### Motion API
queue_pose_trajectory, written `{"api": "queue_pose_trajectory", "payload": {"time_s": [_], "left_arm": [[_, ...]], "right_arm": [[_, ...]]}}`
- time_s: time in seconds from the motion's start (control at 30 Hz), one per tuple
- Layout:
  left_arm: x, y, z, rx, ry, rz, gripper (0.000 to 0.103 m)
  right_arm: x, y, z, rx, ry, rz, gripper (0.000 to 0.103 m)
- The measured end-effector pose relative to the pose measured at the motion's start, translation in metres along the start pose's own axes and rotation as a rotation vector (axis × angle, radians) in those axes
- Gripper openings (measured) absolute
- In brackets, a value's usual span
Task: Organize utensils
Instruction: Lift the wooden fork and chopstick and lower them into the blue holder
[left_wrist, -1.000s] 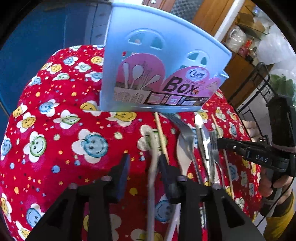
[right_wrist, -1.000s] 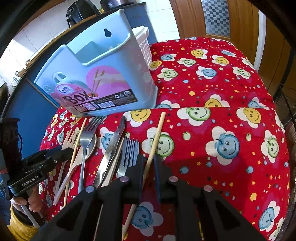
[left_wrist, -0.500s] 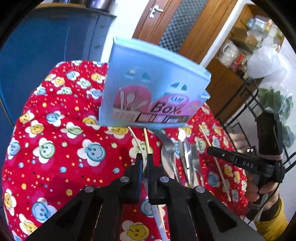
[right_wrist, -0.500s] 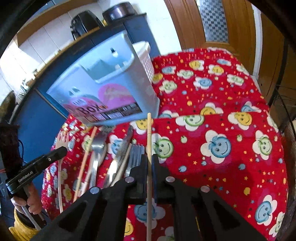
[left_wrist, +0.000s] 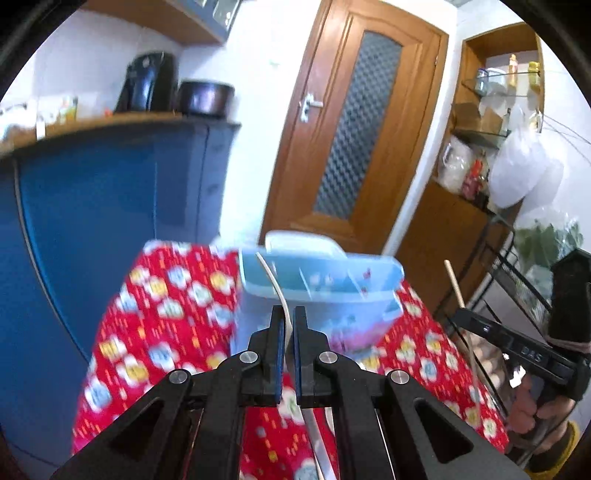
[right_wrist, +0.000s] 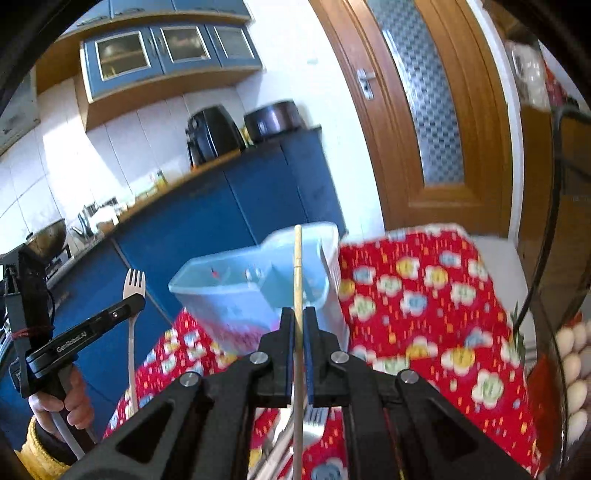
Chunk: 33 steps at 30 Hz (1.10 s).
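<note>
The left tongs (left_wrist: 288, 321) are being clamped on a pale fork (right_wrist: 135, 286), the right tongs (right_wrist: 298, 325) on a wooden chopstick (right_wrist: 297, 266). Both are being held in the air, short of the blue utensil box (left_wrist: 321, 280) at the red cloth's (left_wrist: 166, 295) far edge. Each thin shaft is being pinched at one spot, so it could swivel and miss its compartment. Counted: two tongs, one held fork, one chopstick, one box. The cutlery at the near edge is being hidden too much to count.

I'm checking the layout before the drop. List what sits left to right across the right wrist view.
Left claw in the person's hand → white fork it holds → light blue utensil box → wooden chopstick in the right claw → red smiley-flower tablecloth → eggs at the far right edge.
</note>
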<state>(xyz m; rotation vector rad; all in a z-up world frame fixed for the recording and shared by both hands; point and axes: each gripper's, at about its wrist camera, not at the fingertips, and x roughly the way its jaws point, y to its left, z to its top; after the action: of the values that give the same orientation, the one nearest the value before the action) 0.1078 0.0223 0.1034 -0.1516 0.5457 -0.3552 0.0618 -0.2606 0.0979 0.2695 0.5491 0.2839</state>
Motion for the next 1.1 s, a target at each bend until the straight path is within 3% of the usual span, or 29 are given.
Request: {"api": "queue_pose_trajectory", "payload": {"time_s": [0.6, 0.83, 1.1], "left_arm": [[0.029, -0.013, 0.099, 0.112, -0.262, 0.151, 0.004], [0.056, -0.015, 0.098, 0.15, -0.284, 0.192, 0.004], [0.082, -0.006, 0.079, 0.152, -0.27, 0.21, 0.004]], "right_arm": [[0.045, 0.022, 0.075, -0.069, -0.204, -0.004, 0.006], [0.078, 0.021, 0.086, -0.082, -0.296, -0.038, 0.006], [0.109, 0.018, 0.071, -0.115, -0.315, -0.059, 0.006]]}}
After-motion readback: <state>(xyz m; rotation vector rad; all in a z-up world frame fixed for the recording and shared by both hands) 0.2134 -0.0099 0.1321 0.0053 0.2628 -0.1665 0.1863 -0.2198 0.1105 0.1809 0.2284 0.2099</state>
